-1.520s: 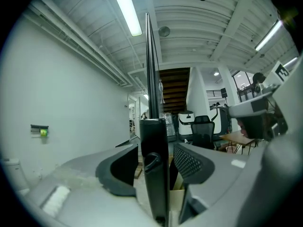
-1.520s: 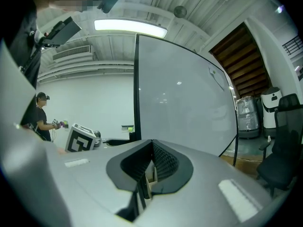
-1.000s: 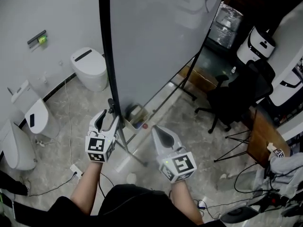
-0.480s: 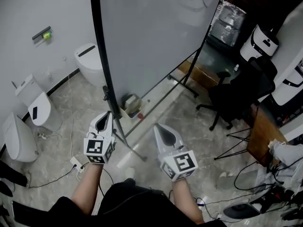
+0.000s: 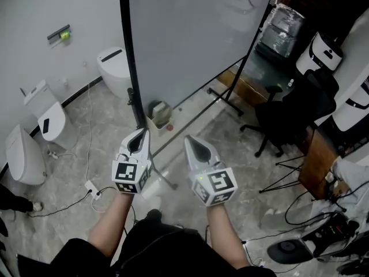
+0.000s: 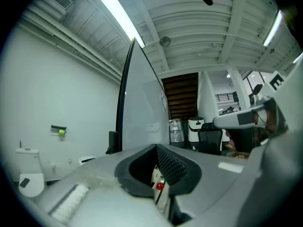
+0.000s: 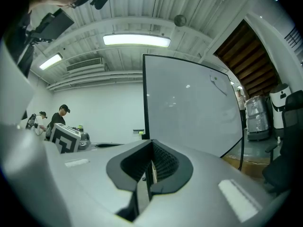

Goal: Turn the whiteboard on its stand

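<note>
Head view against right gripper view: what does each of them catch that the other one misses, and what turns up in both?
Only the head view shows the toilets along the wall, the power strip on the floor and the person's forearms. Only the right gripper view shows the ceiling with its long lamp and two people far off at the left. Both show the whiteboard standing upright ahead, plus the left gripper and the right gripper.

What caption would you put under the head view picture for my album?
Left tool and right tool, both shut, point toward a whiteboard on its stand.
</note>
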Demonstrator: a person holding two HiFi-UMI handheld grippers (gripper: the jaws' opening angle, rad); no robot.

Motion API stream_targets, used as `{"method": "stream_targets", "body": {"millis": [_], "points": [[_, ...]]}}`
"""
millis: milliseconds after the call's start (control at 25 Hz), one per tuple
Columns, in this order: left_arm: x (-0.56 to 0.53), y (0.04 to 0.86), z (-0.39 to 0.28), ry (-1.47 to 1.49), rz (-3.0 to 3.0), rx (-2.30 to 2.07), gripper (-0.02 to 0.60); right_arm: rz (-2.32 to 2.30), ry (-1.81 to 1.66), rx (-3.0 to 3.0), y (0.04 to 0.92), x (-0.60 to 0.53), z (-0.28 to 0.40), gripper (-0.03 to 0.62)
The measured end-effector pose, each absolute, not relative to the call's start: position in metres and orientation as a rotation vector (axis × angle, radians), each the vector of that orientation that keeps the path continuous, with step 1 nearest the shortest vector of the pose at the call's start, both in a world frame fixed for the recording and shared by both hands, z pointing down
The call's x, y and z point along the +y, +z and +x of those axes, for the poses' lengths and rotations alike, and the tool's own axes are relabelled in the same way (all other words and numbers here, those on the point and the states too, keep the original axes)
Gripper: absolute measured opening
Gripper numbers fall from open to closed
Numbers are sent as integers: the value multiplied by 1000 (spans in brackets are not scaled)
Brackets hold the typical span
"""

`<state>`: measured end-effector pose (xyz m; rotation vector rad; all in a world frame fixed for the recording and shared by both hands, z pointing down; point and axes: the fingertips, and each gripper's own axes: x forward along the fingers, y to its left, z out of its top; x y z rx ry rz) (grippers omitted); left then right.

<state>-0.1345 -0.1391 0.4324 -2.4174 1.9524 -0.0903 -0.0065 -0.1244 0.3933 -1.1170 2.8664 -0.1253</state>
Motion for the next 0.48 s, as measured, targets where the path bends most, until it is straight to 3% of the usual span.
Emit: {"method": "stream_targets", "body": {"millis": [480], "points": [[-79, 438, -91, -83, -2411, 1976, 2, -1112, -140, 2879, 400, -70, 35, 8]]}}
